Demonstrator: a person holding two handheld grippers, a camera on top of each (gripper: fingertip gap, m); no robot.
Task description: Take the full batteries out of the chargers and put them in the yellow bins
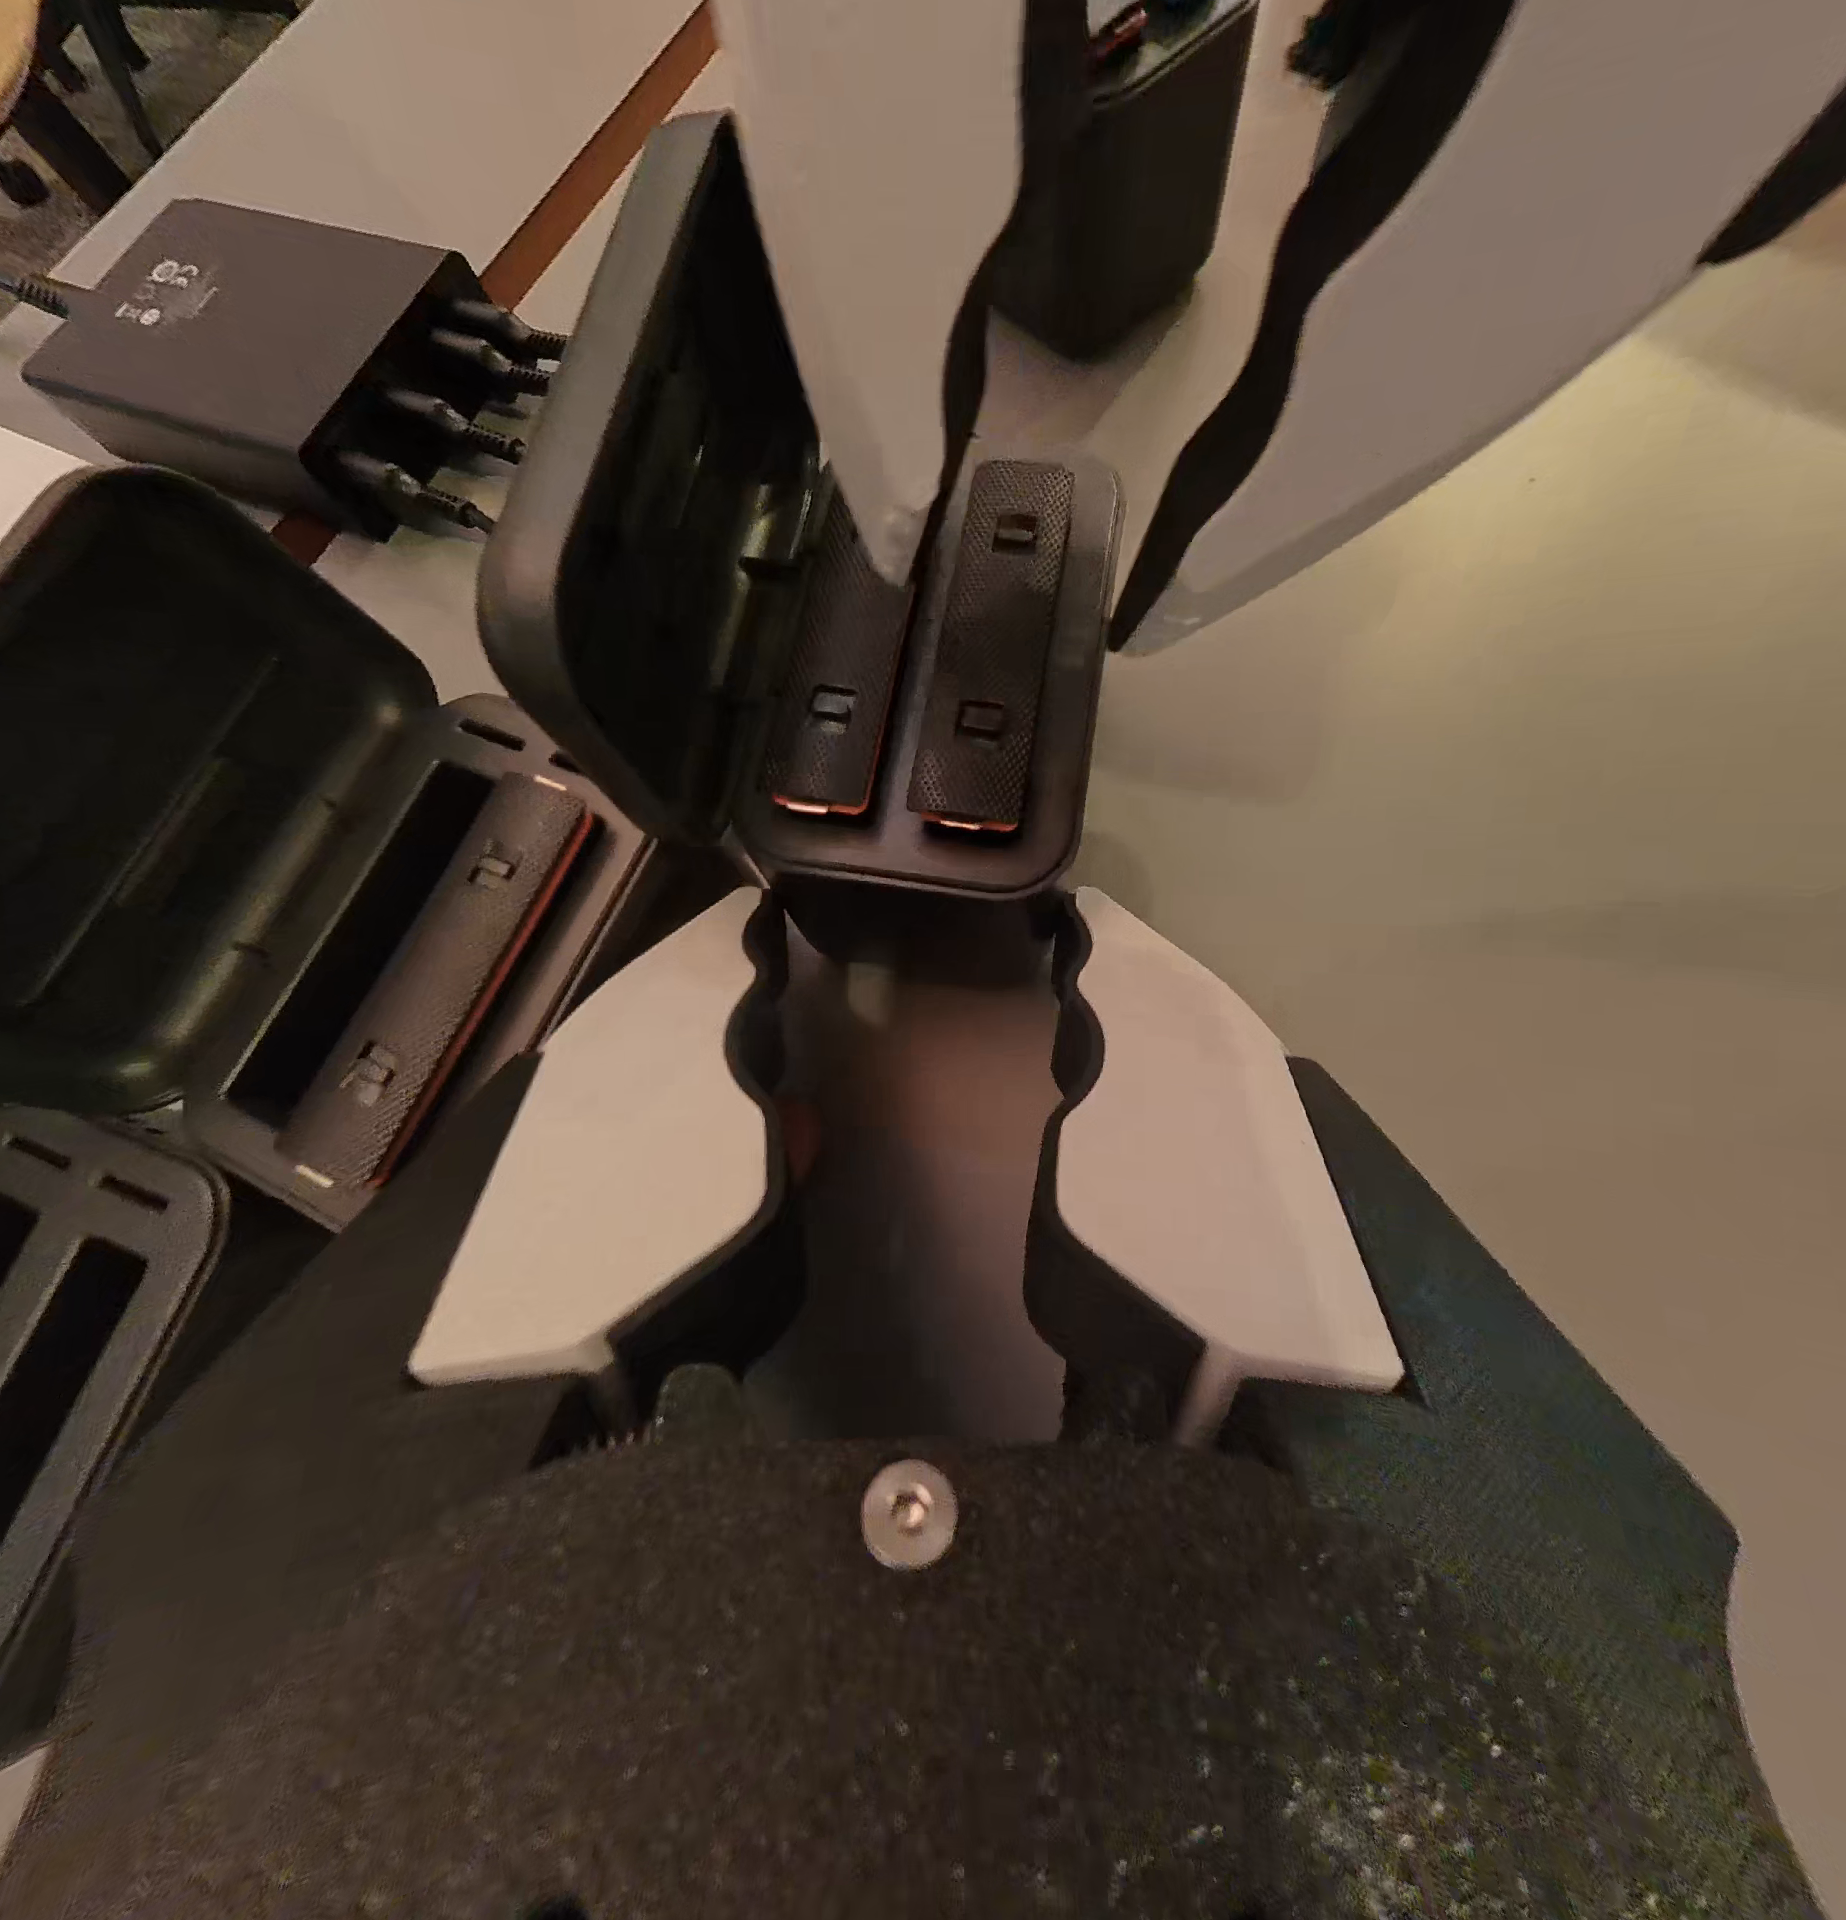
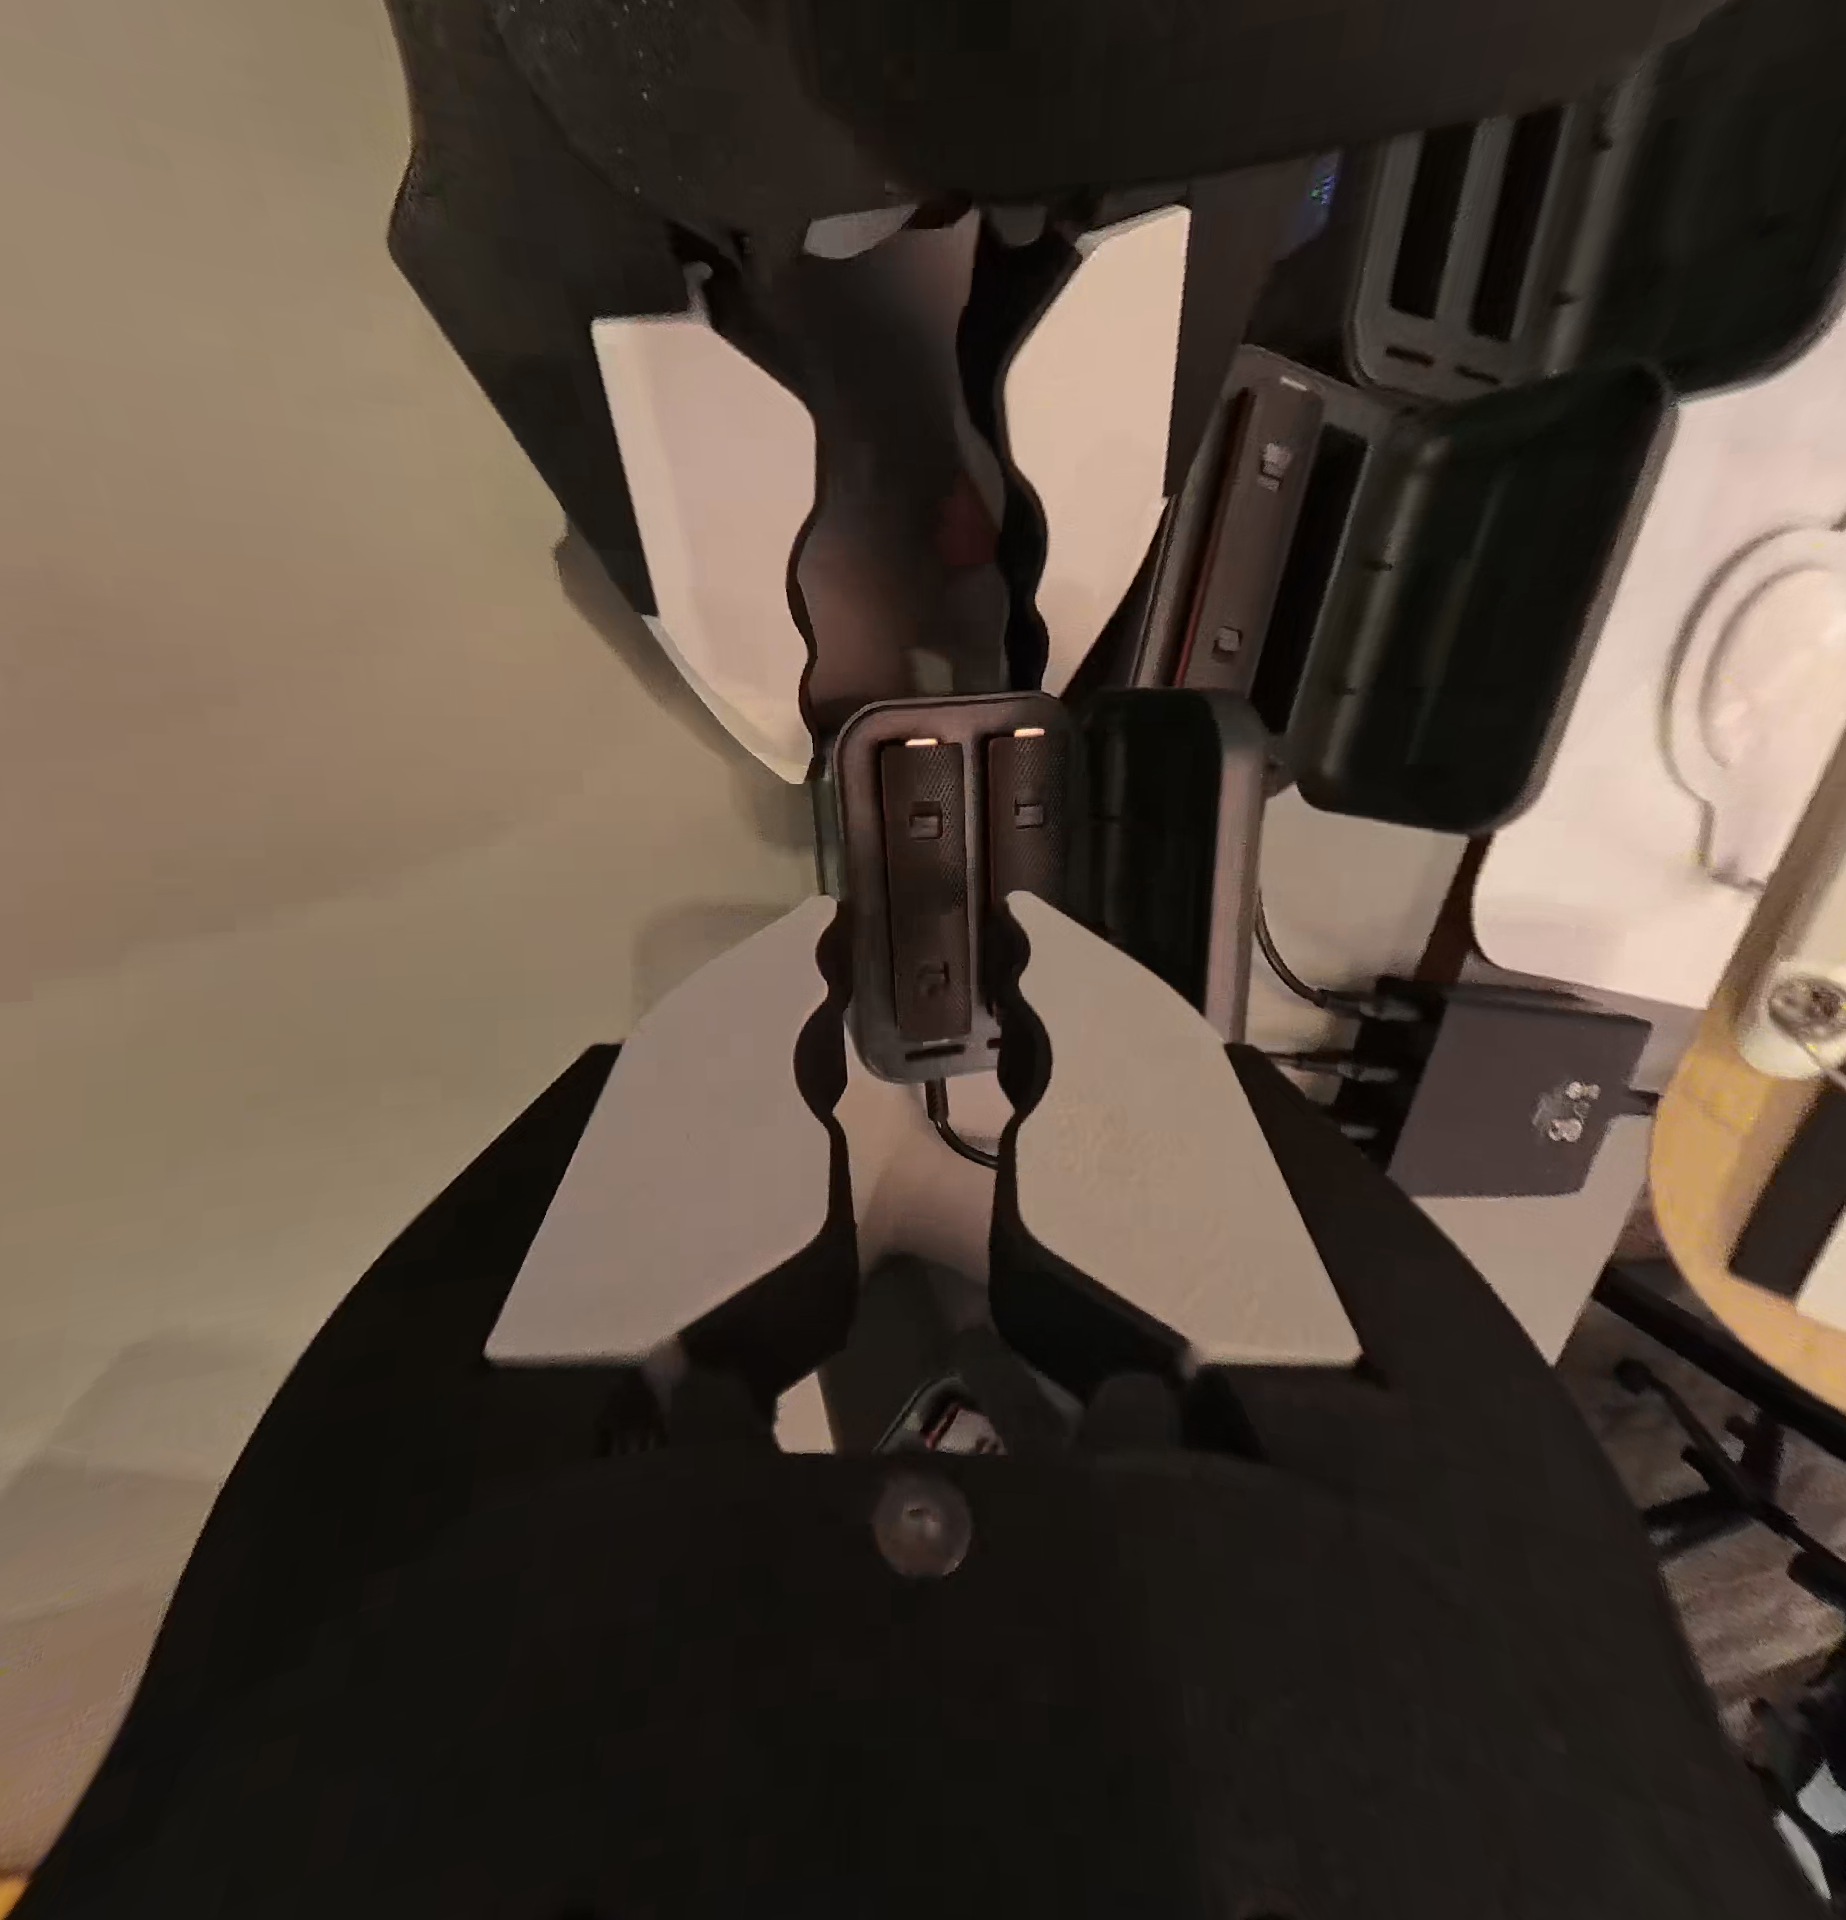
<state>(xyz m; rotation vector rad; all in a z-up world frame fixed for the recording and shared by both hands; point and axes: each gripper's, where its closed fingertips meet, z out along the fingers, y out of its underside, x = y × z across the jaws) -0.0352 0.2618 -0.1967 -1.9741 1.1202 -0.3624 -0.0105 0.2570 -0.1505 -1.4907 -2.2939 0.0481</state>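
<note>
A smooth white counter (image 1: 1521,831) lies under warm, dim light. Past its edge, a light wooden chair frame (image 2: 1688,1174) stands on grey mottled carpet (image 2: 1729,1538).

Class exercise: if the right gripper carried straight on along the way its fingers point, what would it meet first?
Most likely the battery standing in the open charger: the right gripper has its fingers set to either side of it, open. Depth is unclear, so contact may already be close. Beyond the charger is the left gripper.

The right hand-held gripper (image 2: 919,914) straddles one battery (image 2: 924,894) in the open charger (image 2: 1236,831).
</note>
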